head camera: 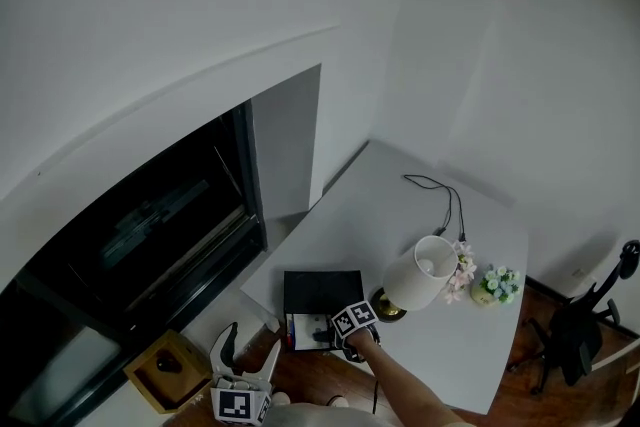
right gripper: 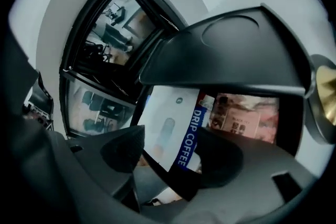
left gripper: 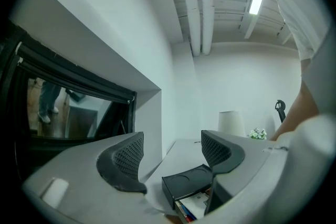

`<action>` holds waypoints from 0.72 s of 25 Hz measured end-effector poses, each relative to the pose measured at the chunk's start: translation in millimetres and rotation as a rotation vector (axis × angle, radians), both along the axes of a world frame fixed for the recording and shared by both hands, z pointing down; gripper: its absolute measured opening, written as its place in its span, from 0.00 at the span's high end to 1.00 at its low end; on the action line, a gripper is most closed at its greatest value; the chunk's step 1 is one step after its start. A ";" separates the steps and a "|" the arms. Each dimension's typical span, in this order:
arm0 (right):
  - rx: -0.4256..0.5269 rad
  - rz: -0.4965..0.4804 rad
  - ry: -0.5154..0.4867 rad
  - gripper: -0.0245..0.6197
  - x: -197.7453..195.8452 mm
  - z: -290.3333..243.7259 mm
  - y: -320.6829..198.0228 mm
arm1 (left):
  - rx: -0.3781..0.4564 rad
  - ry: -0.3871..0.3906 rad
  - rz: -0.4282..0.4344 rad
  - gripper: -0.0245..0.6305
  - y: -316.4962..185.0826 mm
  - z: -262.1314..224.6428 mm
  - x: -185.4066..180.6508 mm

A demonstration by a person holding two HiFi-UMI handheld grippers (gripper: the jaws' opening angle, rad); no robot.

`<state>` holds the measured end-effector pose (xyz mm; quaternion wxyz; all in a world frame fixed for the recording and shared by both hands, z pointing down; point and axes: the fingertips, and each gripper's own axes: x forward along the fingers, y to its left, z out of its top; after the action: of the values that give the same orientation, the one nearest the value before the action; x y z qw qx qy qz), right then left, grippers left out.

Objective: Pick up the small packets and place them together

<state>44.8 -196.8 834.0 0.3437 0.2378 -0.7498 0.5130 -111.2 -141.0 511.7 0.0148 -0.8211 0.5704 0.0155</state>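
A black lidded box (head camera: 322,287) stands at the table's near edge, its front tray showing small packets (head camera: 303,327). In the right gripper view a white and blue "DRIP COFFEE" packet (right gripper: 170,126) lies under the box's overhanging top (right gripper: 236,55), with a pink packet (right gripper: 245,118) beside it. My right gripper (right gripper: 170,157) tilts down over that tray (head camera: 322,335). It is open, the coffee packet showing in the gap with no pad touching it. My left gripper (left gripper: 172,157) hangs open and empty off the table's near left (head camera: 250,355), pointing level at the box (left gripper: 188,184).
A white lamp (head camera: 420,270) on a brass base stands just right of the box, with its cable (head camera: 445,200) running back. Small flower pots (head camera: 497,285) sit further right. A wooden box (head camera: 168,365) lies on the floor at left, below a dark window (head camera: 150,235).
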 end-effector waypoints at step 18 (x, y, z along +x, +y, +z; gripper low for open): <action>0.100 0.052 -0.047 0.96 9.0 -29.9 5.4 | -0.012 0.018 0.015 0.43 -9.2 8.1 -0.9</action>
<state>53.8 -191.4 804.1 0.3003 0.2617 -0.7759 0.4892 -112.1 -150.2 519.8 0.0047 -0.8252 0.5645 0.0195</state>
